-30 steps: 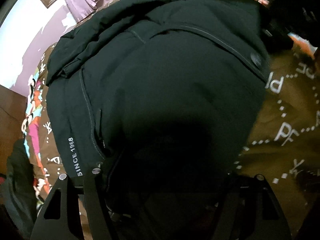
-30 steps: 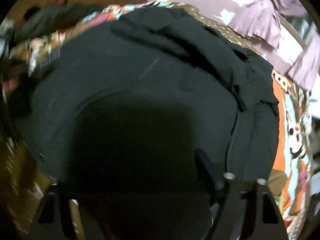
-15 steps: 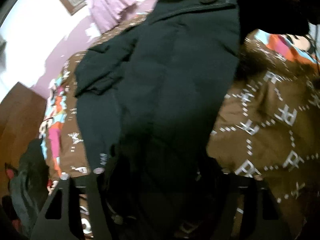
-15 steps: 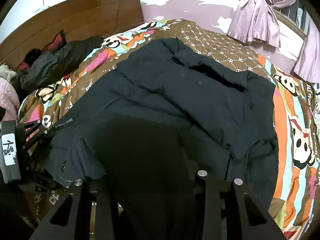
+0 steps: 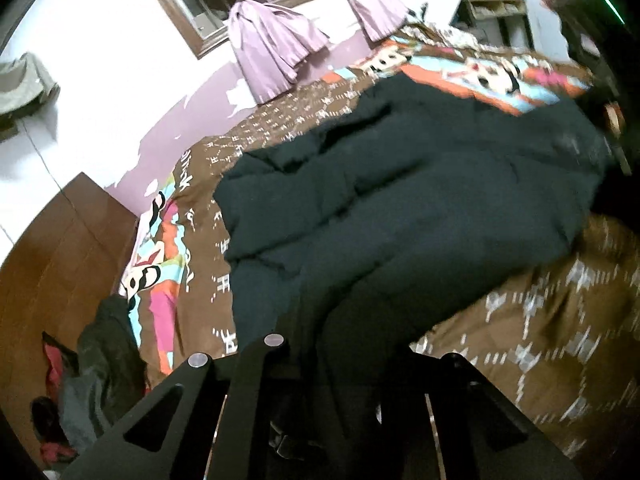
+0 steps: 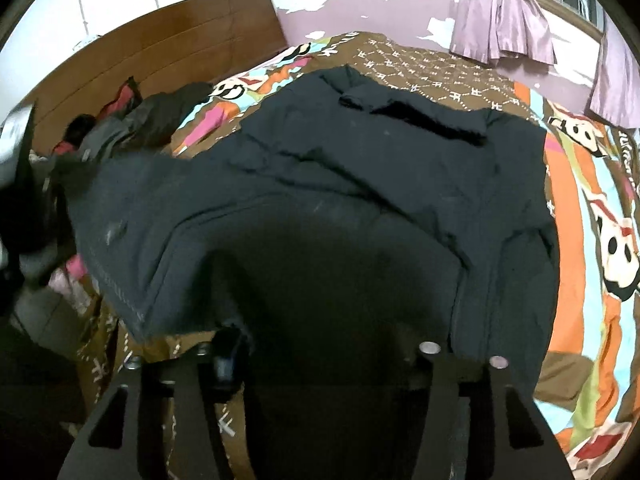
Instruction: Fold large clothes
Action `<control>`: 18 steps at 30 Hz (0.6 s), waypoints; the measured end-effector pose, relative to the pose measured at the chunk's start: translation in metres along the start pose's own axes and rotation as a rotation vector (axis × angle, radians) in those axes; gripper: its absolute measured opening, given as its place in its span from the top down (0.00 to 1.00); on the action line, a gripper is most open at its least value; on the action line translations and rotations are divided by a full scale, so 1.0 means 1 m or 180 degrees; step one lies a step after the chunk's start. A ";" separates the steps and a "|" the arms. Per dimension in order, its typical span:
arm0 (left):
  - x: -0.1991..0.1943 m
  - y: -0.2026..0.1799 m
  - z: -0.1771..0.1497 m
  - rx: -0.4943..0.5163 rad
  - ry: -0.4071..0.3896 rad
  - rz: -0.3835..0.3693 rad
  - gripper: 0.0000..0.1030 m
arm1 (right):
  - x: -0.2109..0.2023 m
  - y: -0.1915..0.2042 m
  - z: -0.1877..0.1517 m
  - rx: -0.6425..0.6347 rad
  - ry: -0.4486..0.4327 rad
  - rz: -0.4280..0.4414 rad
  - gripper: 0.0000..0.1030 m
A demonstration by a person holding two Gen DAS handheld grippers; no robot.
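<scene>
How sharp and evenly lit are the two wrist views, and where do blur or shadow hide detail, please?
Left wrist view: motion blur smears the brown patterned bedspread and the black jacket; the curtain stays fairly crisp. Right wrist view: sharper, but a deep shadow swallows the jacket's near edge. Both show fisheye bending and dark corners.
</scene>
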State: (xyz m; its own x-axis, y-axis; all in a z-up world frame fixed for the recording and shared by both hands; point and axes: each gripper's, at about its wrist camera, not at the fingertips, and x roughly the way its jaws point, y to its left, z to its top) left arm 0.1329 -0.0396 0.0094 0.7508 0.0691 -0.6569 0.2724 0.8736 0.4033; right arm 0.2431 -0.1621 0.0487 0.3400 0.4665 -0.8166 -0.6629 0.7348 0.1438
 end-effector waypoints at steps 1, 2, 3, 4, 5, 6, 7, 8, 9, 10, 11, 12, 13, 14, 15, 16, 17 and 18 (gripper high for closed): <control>-0.001 0.003 0.011 -0.0054 -0.0025 -0.0013 0.90 | -0.002 0.001 -0.003 -0.0009 -0.0019 0.0019 0.37; -0.002 0.005 0.019 -0.0086 -0.0048 -0.0018 0.90 | -0.006 0.006 -0.008 -0.0029 -0.0060 0.0036 0.32; -0.003 0.006 0.029 -0.0112 -0.0073 -0.0023 0.90 | -0.007 0.009 -0.012 -0.0042 -0.0082 0.0037 0.27; -0.004 0.007 0.039 -0.0122 -0.0096 -0.0024 0.91 | -0.009 0.013 -0.016 -0.0062 -0.0109 0.0029 0.24; -0.002 0.011 0.047 -0.0117 -0.0112 -0.0026 0.91 | -0.010 0.017 -0.019 -0.0081 -0.0121 0.0017 0.21; -0.002 0.011 0.055 -0.0110 -0.0123 -0.0025 0.91 | -0.009 0.022 -0.023 -0.0134 -0.0117 -0.0058 0.19; -0.001 0.012 0.062 -0.0109 -0.0128 -0.0033 0.91 | -0.007 0.029 -0.026 -0.0217 -0.0104 -0.0208 0.19; 0.000 0.013 0.067 -0.0129 -0.0125 -0.0053 0.91 | -0.005 0.034 -0.029 -0.0273 -0.0097 -0.0313 0.18; 0.001 0.015 0.072 -0.0177 -0.0109 -0.0090 0.91 | -0.001 0.040 -0.032 -0.0368 -0.0084 -0.0472 0.18; 0.002 0.016 0.075 -0.0220 -0.0104 -0.0121 0.91 | 0.003 0.044 -0.035 -0.0431 -0.0079 -0.0576 0.17; 0.003 0.019 0.077 -0.0279 -0.0104 -0.0154 0.91 | 0.006 0.049 -0.039 -0.0493 -0.0079 -0.0683 0.15; 0.003 0.021 0.077 -0.0322 -0.0106 -0.0175 0.91 | 0.011 0.054 -0.042 -0.0543 -0.0083 -0.0801 0.15; 0.003 0.024 0.078 -0.0370 -0.0108 -0.0194 0.91 | 0.016 0.058 -0.045 -0.0571 -0.0077 -0.0926 0.15; 0.002 0.026 0.078 -0.0404 -0.0116 -0.0203 0.91 | 0.021 0.060 -0.047 -0.0586 -0.0071 -0.1071 0.15; 0.001 0.029 0.078 -0.0441 -0.0126 -0.0207 0.91 | 0.024 0.061 -0.049 -0.0590 -0.0080 -0.1207 0.15; -0.002 0.031 0.076 -0.0472 -0.0140 -0.0201 0.91 | 0.026 0.061 -0.050 -0.0567 -0.0107 -0.1370 0.15; -0.004 0.034 0.075 -0.0485 -0.0154 -0.0195 0.91 | 0.025 0.059 -0.052 -0.0507 -0.0139 -0.1474 0.16; -0.008 0.036 0.072 -0.0489 -0.0175 -0.0182 0.91 | 0.023 0.056 -0.053 -0.0433 -0.0174 -0.1538 0.17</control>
State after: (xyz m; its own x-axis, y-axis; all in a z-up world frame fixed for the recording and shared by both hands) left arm 0.1800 -0.0431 0.0745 0.7696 -0.0056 -0.6385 0.2236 0.9390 0.2613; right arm 0.1787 -0.1367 0.0087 0.6616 0.1166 -0.7408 -0.5008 0.8039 -0.3207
